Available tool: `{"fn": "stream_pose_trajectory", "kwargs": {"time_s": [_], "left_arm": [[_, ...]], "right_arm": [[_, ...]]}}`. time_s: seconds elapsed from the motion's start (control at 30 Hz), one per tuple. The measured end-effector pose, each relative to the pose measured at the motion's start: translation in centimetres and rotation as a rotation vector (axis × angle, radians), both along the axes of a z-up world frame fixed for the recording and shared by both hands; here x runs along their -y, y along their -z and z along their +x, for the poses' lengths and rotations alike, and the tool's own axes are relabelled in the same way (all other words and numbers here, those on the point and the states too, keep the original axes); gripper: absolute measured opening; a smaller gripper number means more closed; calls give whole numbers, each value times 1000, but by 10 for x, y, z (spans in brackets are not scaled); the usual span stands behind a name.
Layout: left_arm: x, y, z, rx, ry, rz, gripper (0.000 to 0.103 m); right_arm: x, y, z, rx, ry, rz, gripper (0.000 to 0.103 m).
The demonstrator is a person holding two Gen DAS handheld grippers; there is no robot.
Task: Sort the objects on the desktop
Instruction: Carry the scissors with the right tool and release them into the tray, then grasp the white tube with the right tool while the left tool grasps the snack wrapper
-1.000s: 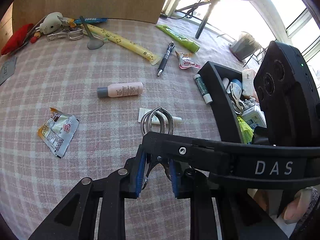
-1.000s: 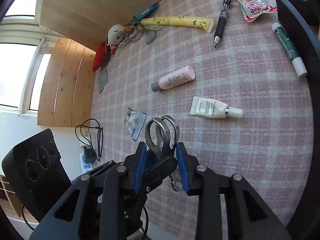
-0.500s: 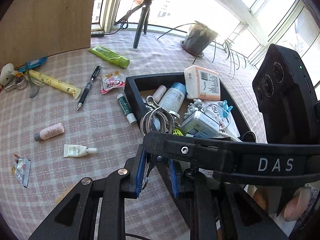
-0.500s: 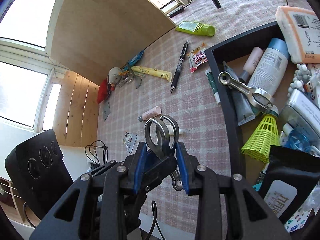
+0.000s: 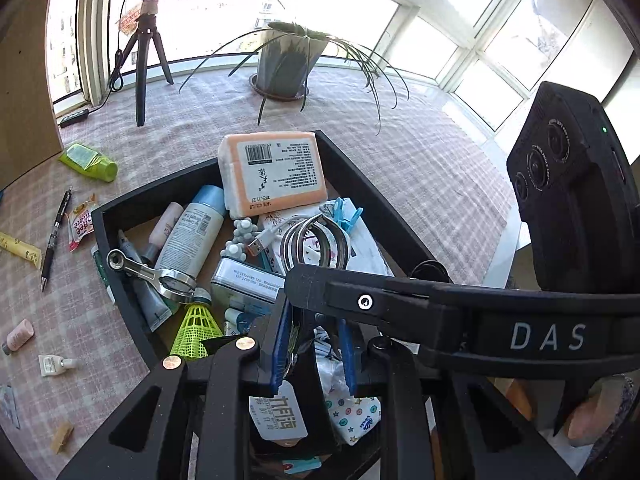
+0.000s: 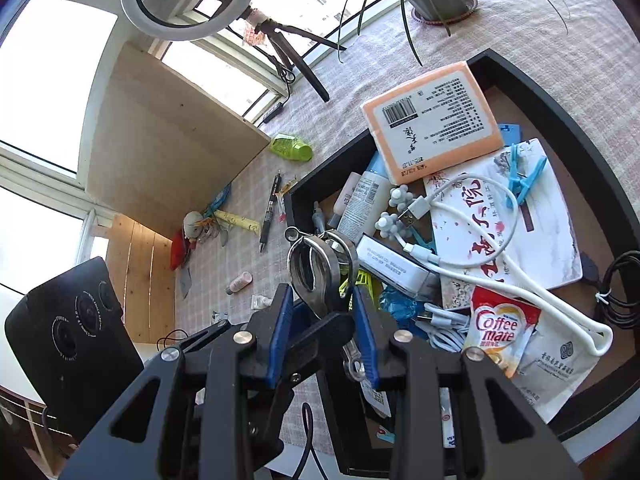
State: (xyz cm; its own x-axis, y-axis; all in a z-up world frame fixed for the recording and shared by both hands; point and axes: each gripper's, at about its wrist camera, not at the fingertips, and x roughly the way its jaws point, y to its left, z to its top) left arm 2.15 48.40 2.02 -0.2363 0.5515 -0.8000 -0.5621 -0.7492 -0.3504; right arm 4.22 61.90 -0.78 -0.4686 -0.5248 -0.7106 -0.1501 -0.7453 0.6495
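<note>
The metal clamp (image 5: 314, 242), a second ago above the bare counter (image 5: 420, 152), now hangs over the black tray (image 5: 384, 200); my left gripper (image 5: 312, 344) and right gripper (image 6: 322, 332) both grip it, so I think release comes next.

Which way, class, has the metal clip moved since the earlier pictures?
Yes. The metal clip, held by both grippers, has moved from over the checked tablecloth to over the black tray.

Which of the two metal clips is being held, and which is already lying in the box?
The looped clip is held between the grippers' blue pads, above the black box. The other clip lies loose inside, across the tubes by the box's left wall.
</note>
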Motion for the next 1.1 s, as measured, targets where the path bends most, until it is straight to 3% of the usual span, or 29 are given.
{"fn": "stream_pose_trajectory", "kwargs": {"time_s": [0.17,0.27,0.4,0.67,0.93,1.1], "left_arm": [[-13,-1,1,-3,8,-26,27],[-5,-1,-1,5,-8,-26,30],[20,1,-7,9,-55,-42,32],[103,15,-20,15,-201,-109,46],[211,45,-30,35,-366,-243,62],[276,66,-34,72,-451,-321,62]], "right_arm": [[-17,-4,5,2,23,24,32],[-21,-8,6,-1,30,91,48],[-12,-17,6,-33,-12,164,50],[40,-24,-4,-76,-178,247,58],[133,-15,-21,-112,-428,393,62],[189,4,-33,-98,-578,460,62]]}}
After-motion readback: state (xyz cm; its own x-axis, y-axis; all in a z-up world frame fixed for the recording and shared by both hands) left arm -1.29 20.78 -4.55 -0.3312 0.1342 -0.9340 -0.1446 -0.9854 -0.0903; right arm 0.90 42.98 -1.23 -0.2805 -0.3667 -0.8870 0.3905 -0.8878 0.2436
